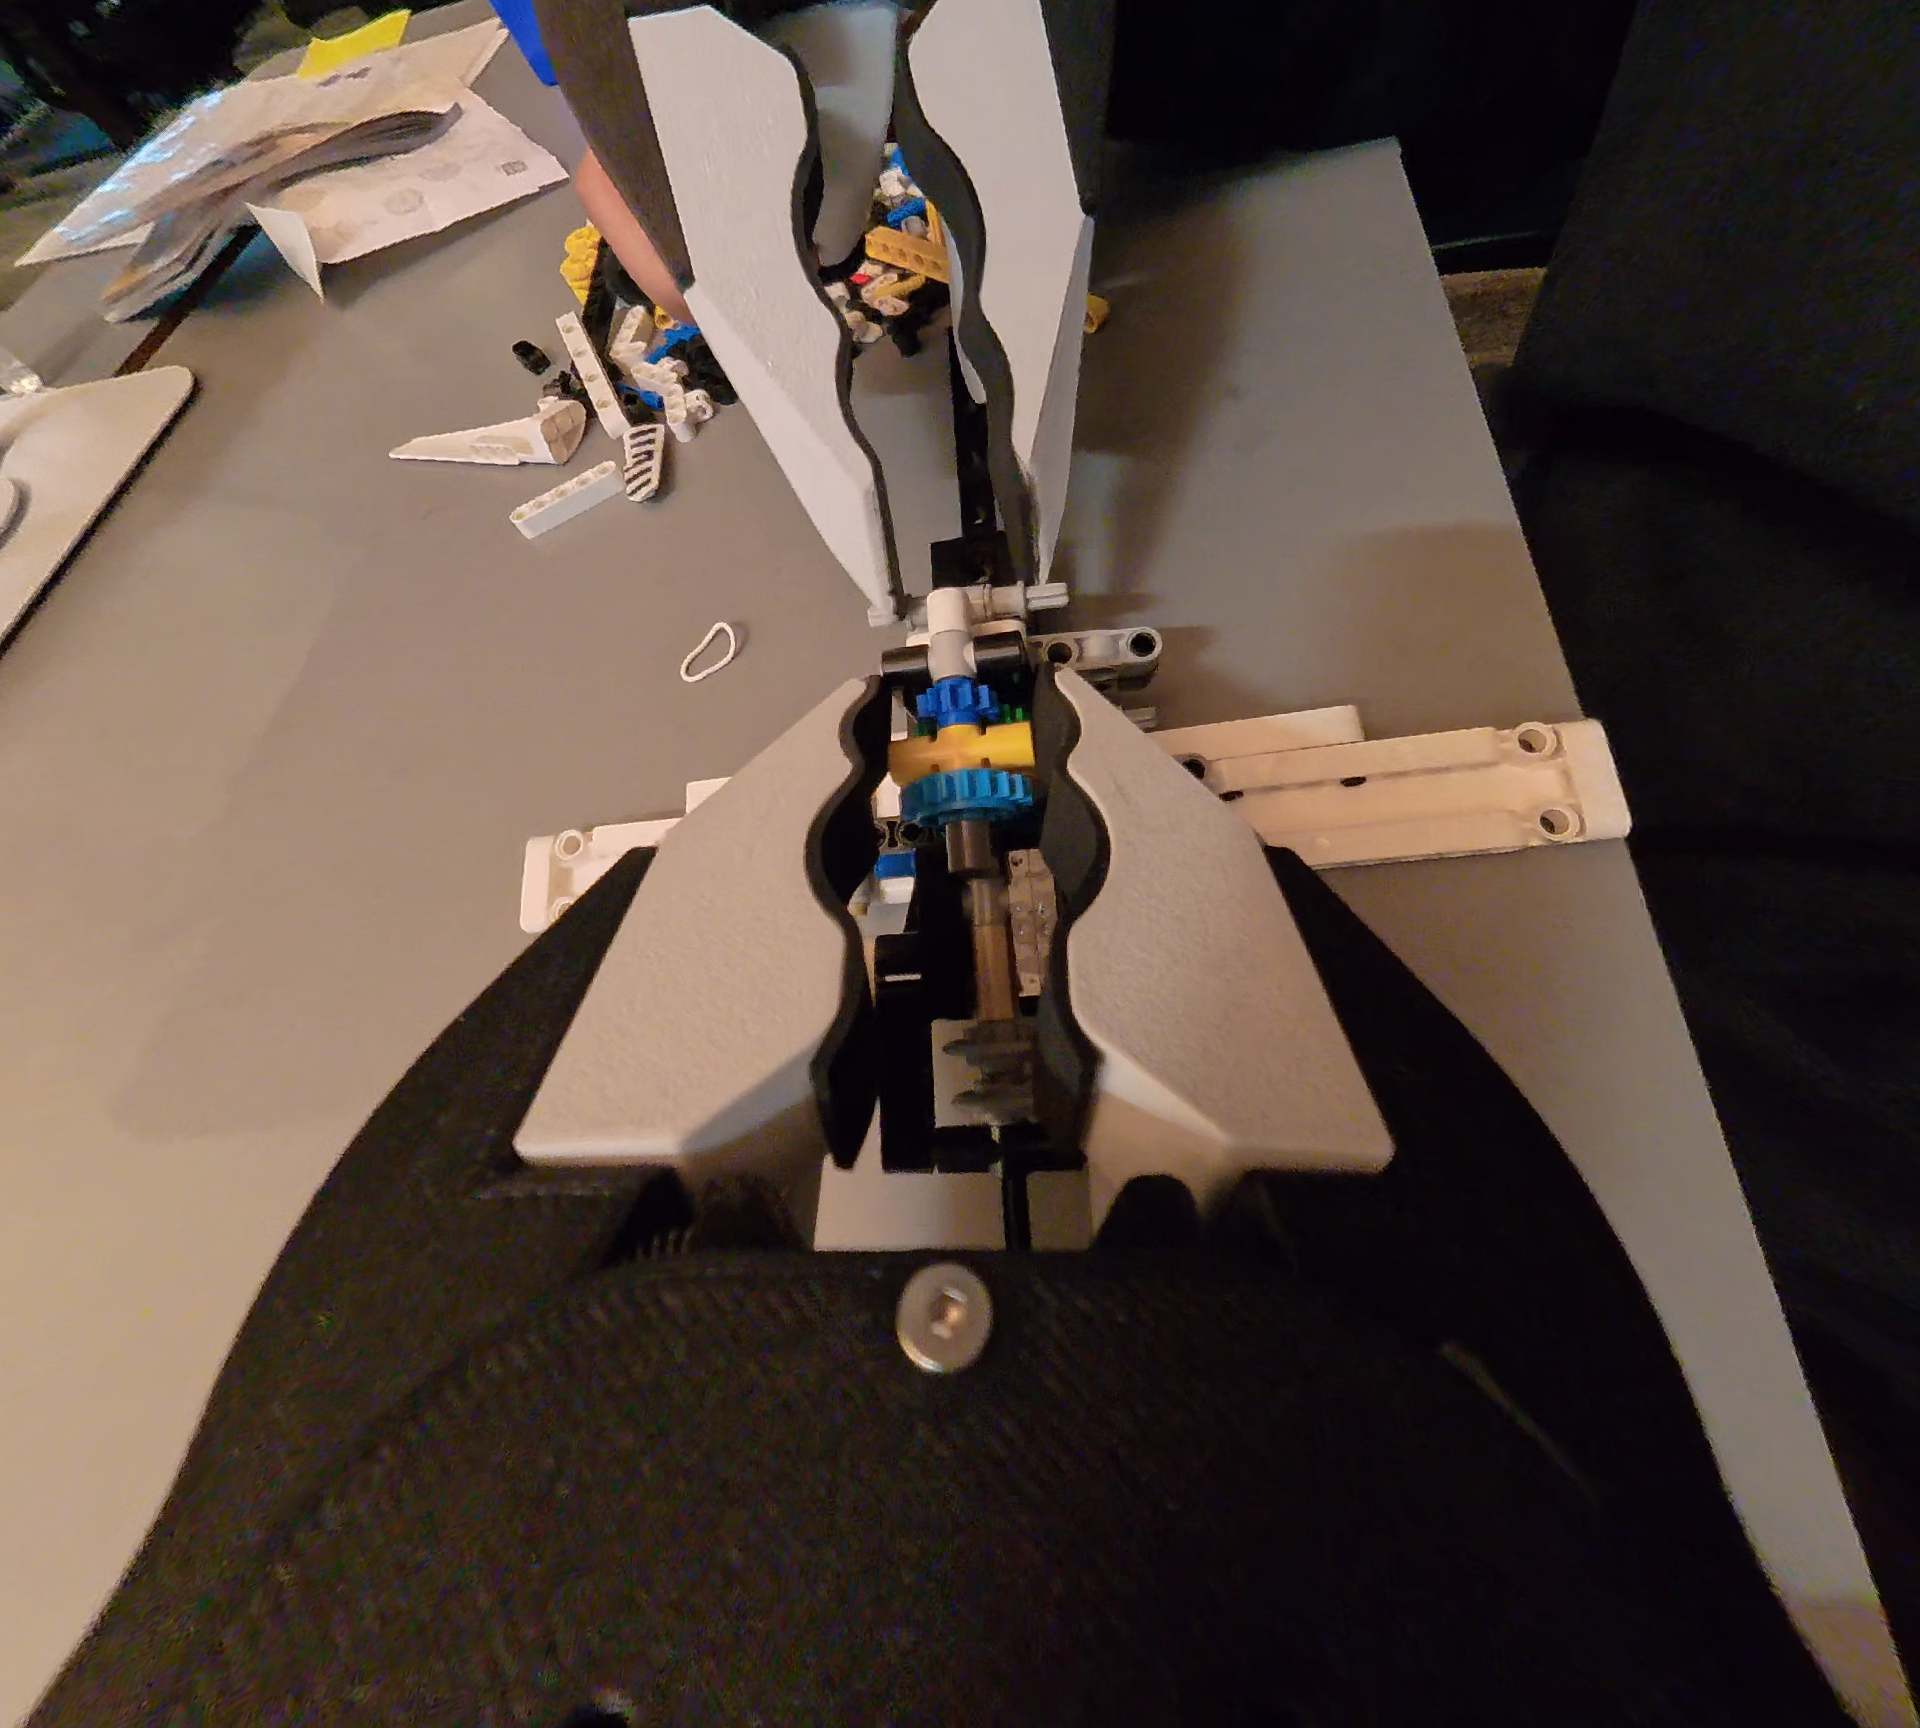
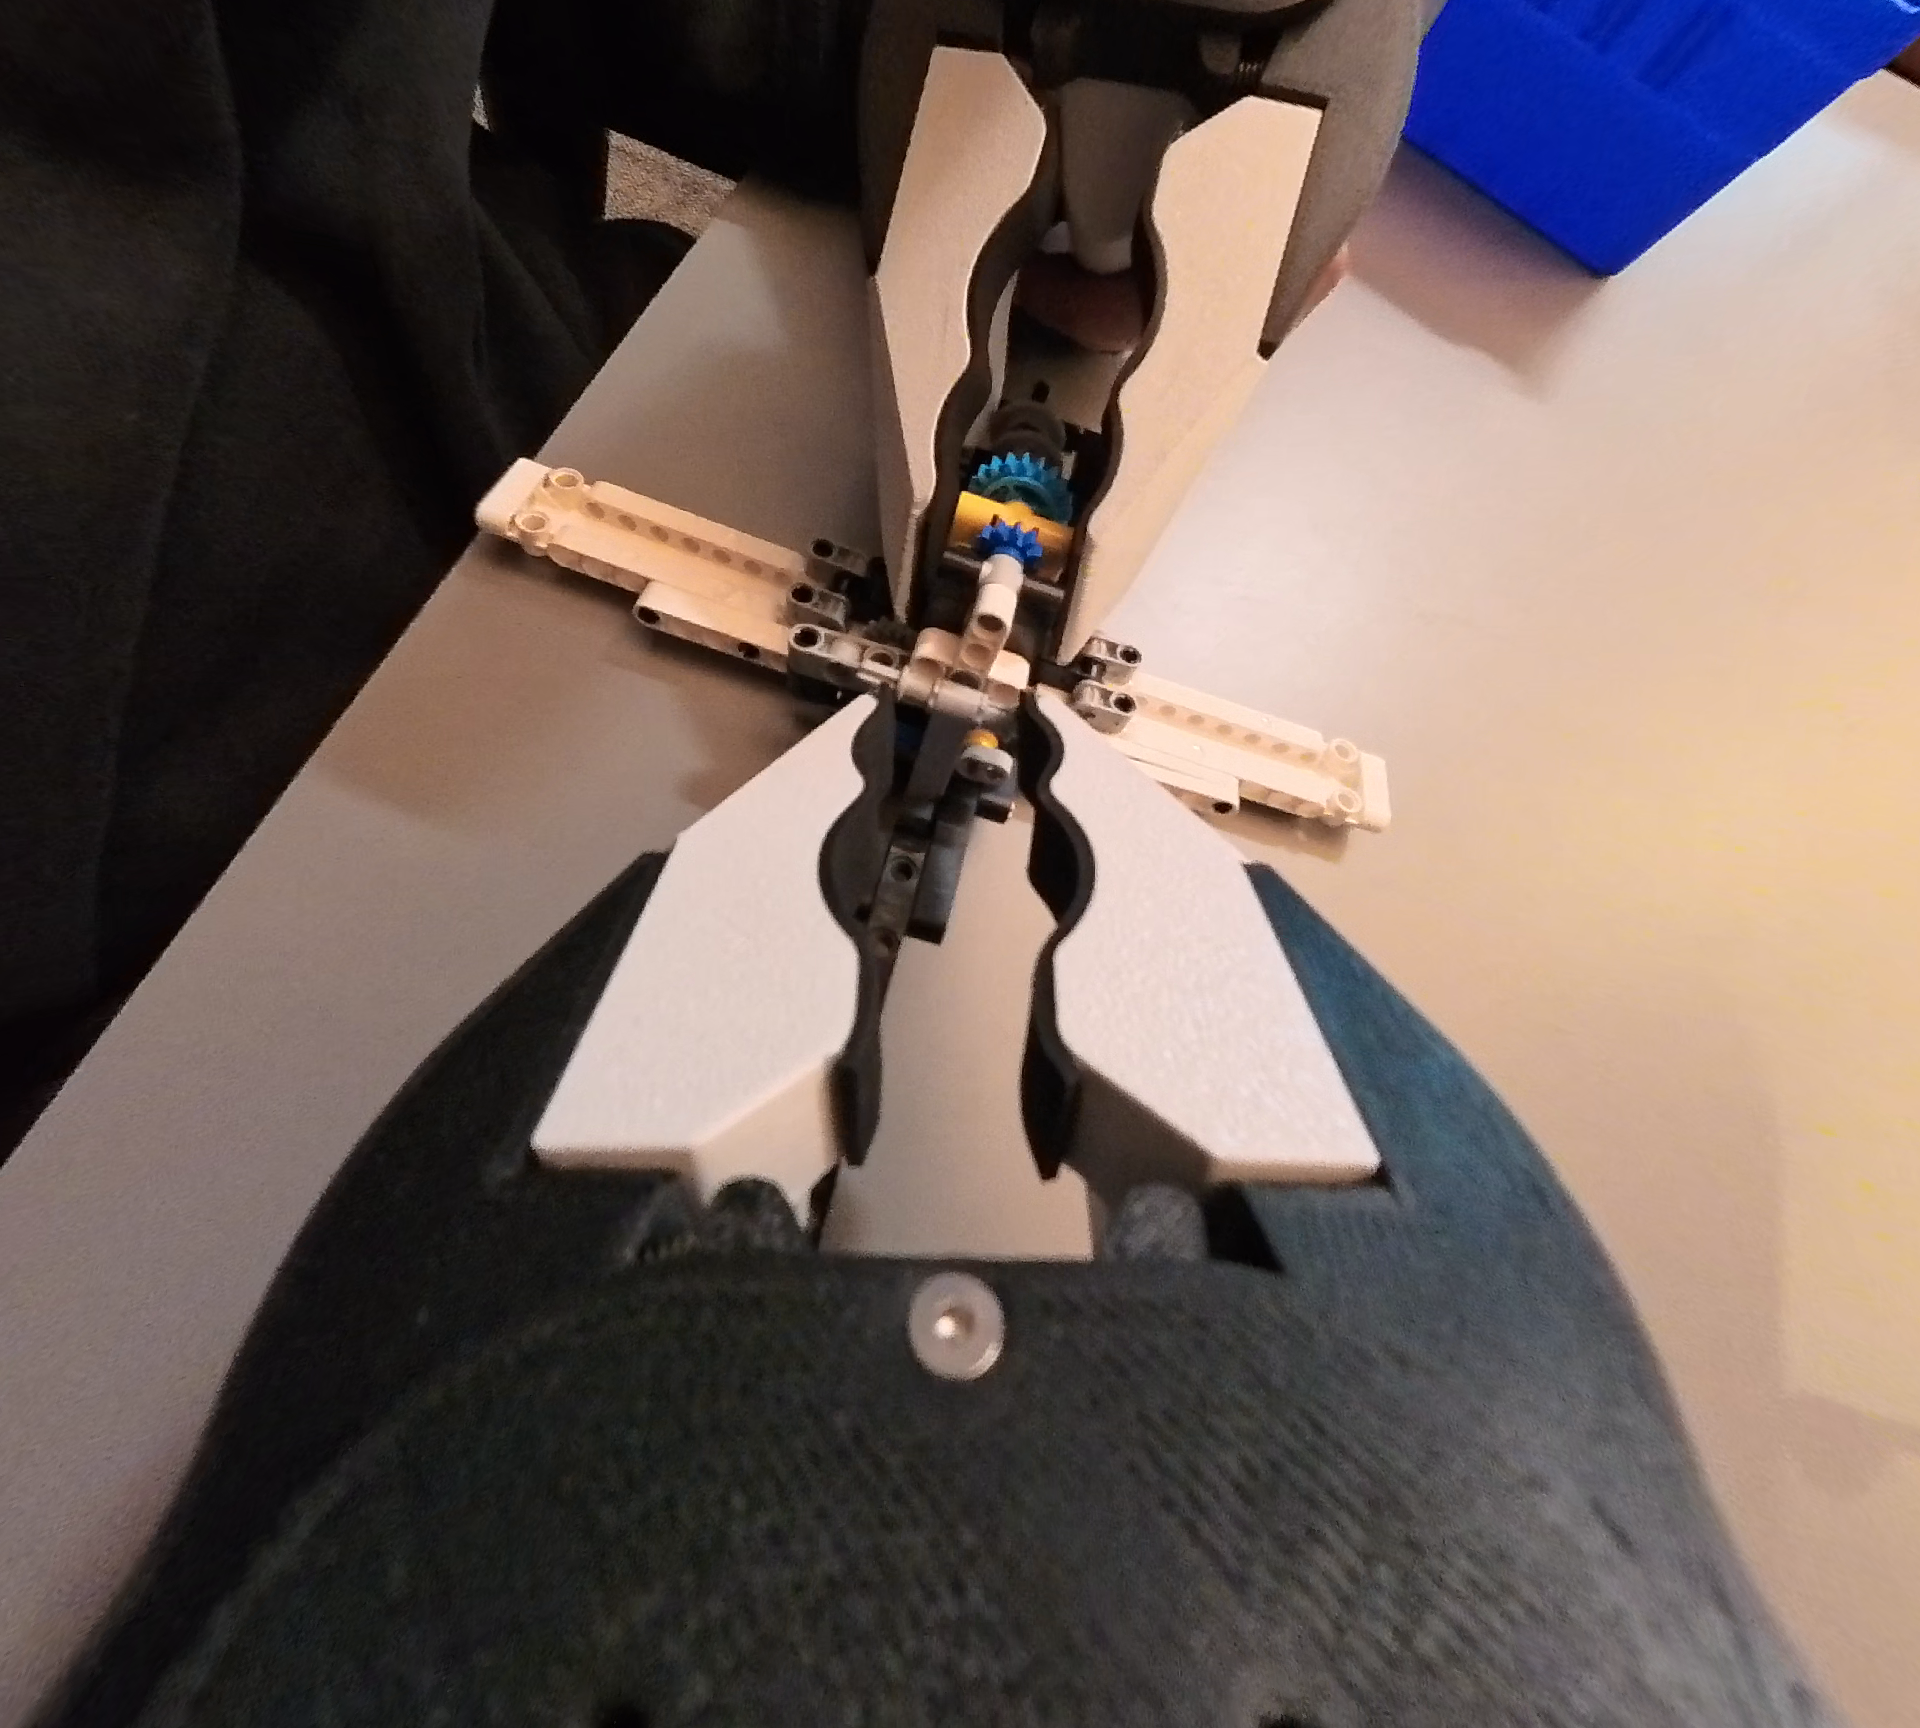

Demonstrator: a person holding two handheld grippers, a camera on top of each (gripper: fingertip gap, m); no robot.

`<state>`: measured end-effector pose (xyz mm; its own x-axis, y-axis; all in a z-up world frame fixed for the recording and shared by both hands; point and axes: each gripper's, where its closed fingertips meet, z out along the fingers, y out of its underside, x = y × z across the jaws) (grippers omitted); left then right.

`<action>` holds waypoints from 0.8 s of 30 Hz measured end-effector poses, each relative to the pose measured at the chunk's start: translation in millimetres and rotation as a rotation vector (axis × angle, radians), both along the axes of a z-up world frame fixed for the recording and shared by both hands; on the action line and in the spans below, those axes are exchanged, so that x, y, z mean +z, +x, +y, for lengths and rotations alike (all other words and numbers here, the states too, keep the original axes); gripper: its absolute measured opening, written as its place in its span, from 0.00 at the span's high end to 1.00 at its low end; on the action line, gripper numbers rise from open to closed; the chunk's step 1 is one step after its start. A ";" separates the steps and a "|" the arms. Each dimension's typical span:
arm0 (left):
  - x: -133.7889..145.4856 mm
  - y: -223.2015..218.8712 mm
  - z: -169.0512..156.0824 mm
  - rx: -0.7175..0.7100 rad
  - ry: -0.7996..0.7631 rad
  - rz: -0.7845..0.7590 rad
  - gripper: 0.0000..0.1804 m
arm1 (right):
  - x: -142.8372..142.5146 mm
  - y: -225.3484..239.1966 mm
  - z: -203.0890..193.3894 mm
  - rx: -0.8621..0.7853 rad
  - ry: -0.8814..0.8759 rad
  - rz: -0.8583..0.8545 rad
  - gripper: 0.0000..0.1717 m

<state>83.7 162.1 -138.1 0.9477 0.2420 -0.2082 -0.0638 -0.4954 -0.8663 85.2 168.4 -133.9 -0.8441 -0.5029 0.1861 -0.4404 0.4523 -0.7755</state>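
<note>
A brick model with long white beams [image 1: 1403,774] lies on the grey table [image 1: 364,795]. My left gripper [image 1: 961,691] is shut on its middle, with the pads against a yellow piece [image 1: 961,748] and blue gears [image 1: 966,795]. My right gripper [image 1: 961,598] comes from the far side, its fingertips at a white connector [image 1: 951,618] and a grey axle. In the right wrist view my right gripper [image 2: 951,712] is shut on the model's white cross piece [image 2: 966,670]. The left gripper [image 2: 997,608] faces it, and the white beams [image 2: 665,535] stick out to both sides.
A pile of loose bricks [image 1: 644,369] and a white rubber loop [image 1: 710,650] lie left of the model. Papers [image 1: 312,161] lie at the far left. A blue bin [image 2: 1662,16] stands at the back. The table's edge [image 1: 1538,639] and a person's dark clothing are close by. Only a small space, under 4 cm, lies between the two pairs of fingers.
</note>
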 end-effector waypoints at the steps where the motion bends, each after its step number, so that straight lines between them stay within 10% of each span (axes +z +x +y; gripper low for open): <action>1: 0.2 0.3 -0.1 -0.001 0.001 0.002 0.85 | 0.5 -0.1 -0.1 0.001 -0.001 -0.003 0.87; 24: -1.6 16.6 5.8 -0.126 0.010 -0.105 0.85 | -19.6 8.8 7.0 0.137 0.089 -0.324 0.91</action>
<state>100.3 167.9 -139.7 0.9871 0.1214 -0.1045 -0.0337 -0.4808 -0.8762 93.9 175.5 -153.5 -0.7759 -0.6173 -0.1299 -0.2393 0.4785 -0.8448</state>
